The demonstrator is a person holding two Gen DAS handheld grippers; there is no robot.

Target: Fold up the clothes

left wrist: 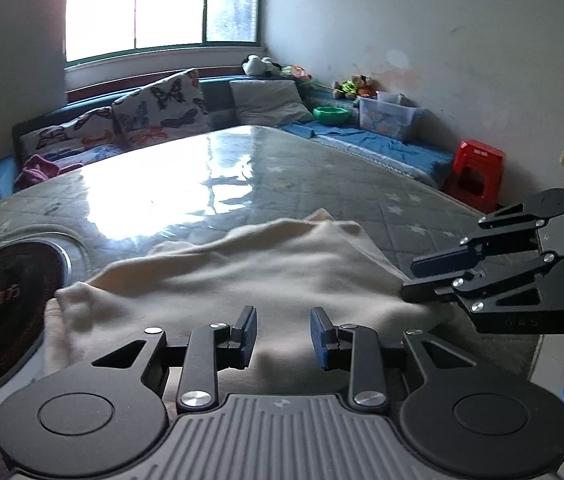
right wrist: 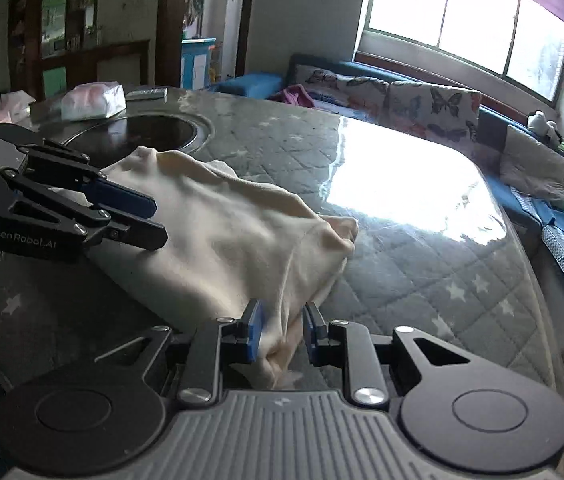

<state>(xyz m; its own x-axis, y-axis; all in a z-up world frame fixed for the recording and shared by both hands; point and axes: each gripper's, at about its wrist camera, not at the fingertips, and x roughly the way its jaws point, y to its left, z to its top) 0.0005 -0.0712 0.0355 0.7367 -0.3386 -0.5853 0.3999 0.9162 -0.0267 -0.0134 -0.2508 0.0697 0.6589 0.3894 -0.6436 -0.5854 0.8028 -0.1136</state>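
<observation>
A cream garment (left wrist: 241, 276) lies crumpled on the grey quilted table top (left wrist: 241, 184). My left gripper (left wrist: 284, 336) is open over the garment's near edge, with cloth below the gap. My right gripper (right wrist: 282, 334) has a bunched fold of the garment (right wrist: 221, 240) between its blue pads; the jaws stand slightly apart around the cloth. In the left wrist view the right gripper (left wrist: 426, 280) sits at the garment's right edge. In the right wrist view the left gripper (right wrist: 149, 220) rests open at the garment's left side.
A round dark inset (left wrist: 5, 300) lies in the table left of the garment. A wrapped white packet (right wrist: 93, 100) and a remote (right wrist: 145, 94) sit at the table's far side. A sofa with butterfly cushions (left wrist: 153, 112) and a red stool (left wrist: 476, 172) stand beyond.
</observation>
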